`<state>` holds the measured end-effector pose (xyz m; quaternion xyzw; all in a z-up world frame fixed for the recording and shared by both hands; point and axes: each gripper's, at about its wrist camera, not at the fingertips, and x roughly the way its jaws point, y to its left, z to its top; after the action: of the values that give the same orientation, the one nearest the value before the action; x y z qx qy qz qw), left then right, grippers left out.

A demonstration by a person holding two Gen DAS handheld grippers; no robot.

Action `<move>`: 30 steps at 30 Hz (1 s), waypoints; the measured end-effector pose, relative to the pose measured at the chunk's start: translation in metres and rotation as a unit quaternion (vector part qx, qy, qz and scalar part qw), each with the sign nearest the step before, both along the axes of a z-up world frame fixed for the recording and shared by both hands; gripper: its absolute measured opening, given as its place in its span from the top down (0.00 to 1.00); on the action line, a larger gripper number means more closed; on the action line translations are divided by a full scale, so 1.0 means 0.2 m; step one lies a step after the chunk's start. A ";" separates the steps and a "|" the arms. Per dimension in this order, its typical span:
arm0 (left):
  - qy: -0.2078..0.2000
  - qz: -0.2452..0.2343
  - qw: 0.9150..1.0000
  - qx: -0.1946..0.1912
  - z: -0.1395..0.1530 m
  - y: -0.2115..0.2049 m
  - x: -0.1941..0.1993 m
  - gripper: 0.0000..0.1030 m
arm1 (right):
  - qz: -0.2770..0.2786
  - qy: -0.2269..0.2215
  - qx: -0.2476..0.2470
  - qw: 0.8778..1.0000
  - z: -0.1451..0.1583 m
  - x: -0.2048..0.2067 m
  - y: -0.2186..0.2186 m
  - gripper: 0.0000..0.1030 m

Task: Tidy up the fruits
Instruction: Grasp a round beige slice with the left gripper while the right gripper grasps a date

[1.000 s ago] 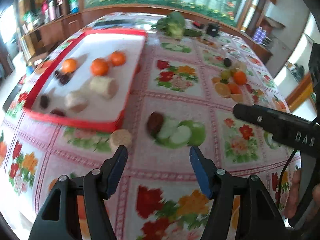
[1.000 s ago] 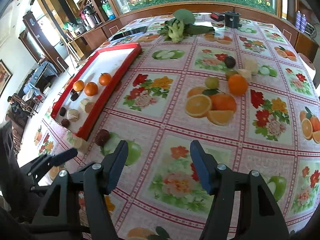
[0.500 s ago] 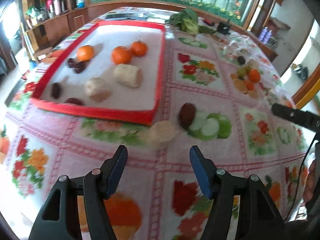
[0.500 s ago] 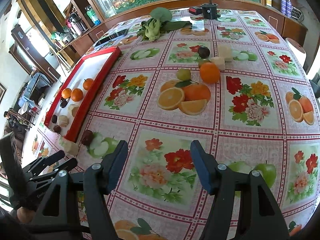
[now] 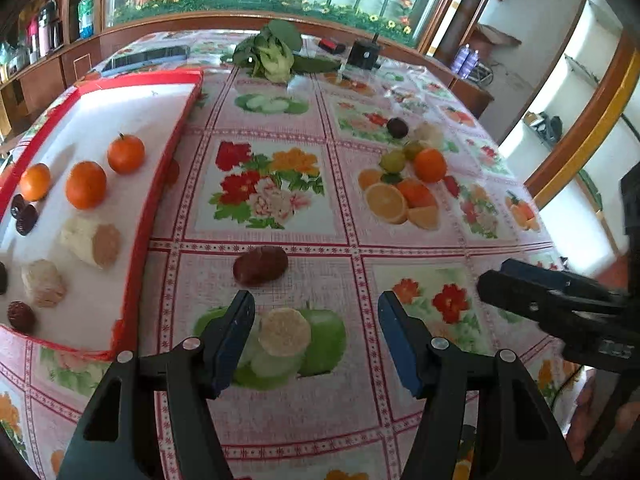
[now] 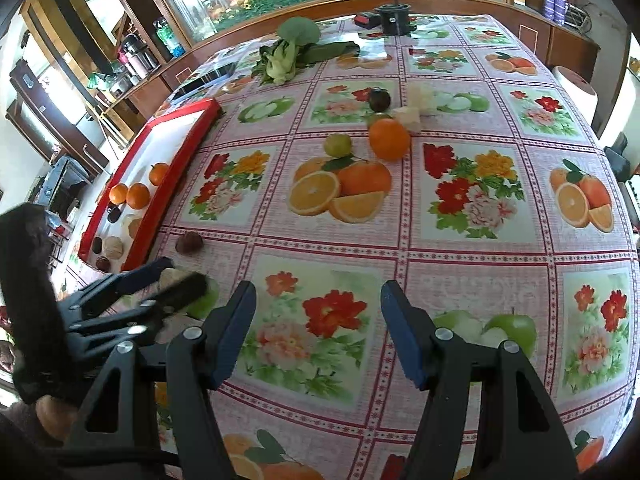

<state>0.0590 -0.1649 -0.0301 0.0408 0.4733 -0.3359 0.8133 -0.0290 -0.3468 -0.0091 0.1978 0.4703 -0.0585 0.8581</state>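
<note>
Here the left claw hangs spread around a pale root slice on the tabletop, near the red tray. Center it, lower, then squeeze gently. The right claw is spread too, empty.

Leafy greens and a black container sit on the floral tablecloth.
</note>
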 end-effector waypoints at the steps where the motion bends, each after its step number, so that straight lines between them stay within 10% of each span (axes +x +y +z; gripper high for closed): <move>1: -0.006 0.000 1.000 0.004 0.01 0.01 -0.01 0.38 | -0.002 0.001 0.001 1.000 0.00 -0.01 -0.01 0.36; 9: -0.019 -0.021 0.998 0.048 -0.05 0.02 -0.06 0.40 | -0.011 0.005 0.019 1.000 -0.03 0.00 -0.03 0.36; 13: -0.016 -0.020 0.999 0.035 -0.07 0.03 -0.02 0.74 | -0.003 0.007 0.009 1.000 -0.03 0.01 0.00 0.36; 30: 0.012 -0.006 1.000 0.015 -0.03 0.29 -0.18 0.75 | 0.161 0.014 0.008 0.987 -0.08 0.39 0.38 0.36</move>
<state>0.0224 -0.1070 -0.0357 0.0521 0.4878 -0.3337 0.8050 0.0496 -0.2709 -0.0258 0.1254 0.5084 0.0811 0.8481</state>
